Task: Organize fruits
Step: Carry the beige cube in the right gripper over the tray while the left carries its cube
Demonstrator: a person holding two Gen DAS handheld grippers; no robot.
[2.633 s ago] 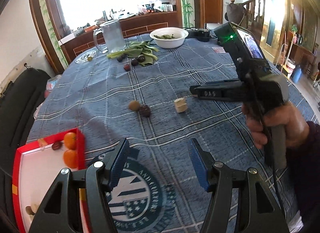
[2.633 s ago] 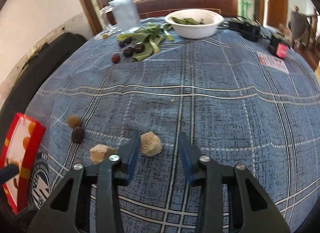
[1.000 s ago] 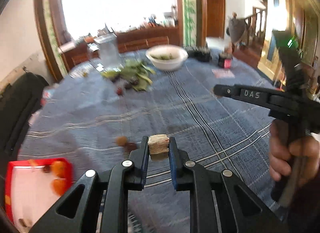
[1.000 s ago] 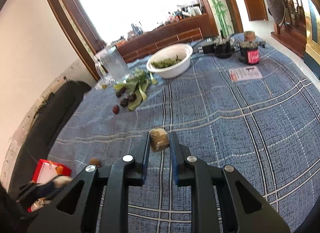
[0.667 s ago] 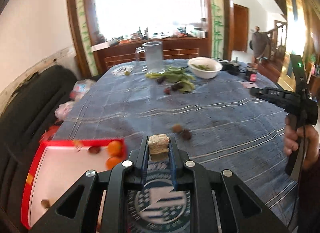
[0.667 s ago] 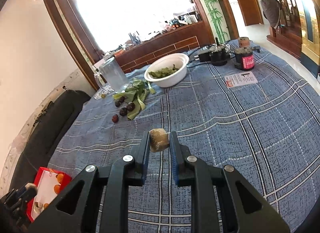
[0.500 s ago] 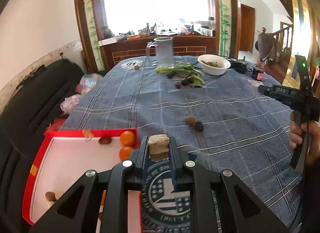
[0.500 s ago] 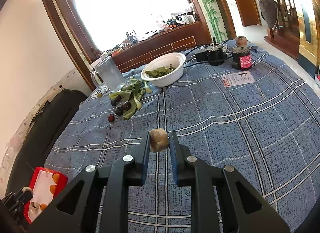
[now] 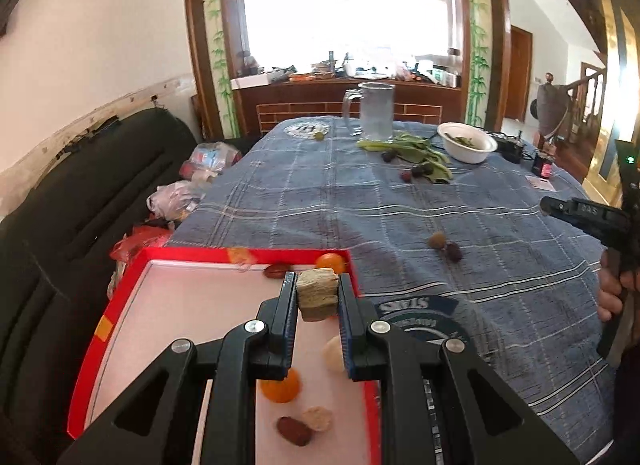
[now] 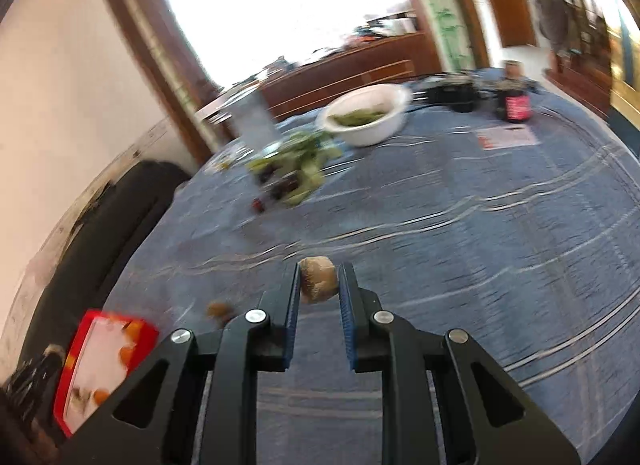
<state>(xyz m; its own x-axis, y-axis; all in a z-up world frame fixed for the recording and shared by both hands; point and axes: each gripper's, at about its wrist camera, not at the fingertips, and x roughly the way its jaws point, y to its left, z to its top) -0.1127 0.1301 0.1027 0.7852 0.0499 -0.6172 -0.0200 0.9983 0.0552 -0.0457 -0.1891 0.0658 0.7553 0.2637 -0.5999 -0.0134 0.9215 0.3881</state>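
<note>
Your left gripper (image 9: 318,297) is clamped on a pale, layered tan fruit chunk (image 9: 317,294), held above the red-rimmed tray with the white floor (image 9: 120,305). It looks light and crumbly, so I'd grip its flat sides gently. Your right gripper (image 10: 319,285) pinches a rounder beige piece with a brown rind (image 10: 317,279) over the blue plaid tablecloth (image 10: 480,245); likely soft.

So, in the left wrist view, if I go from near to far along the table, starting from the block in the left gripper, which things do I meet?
Tan block in the left gripper → brown fruit and dark fruit pair → green leaves → glass pitcher.
</note>
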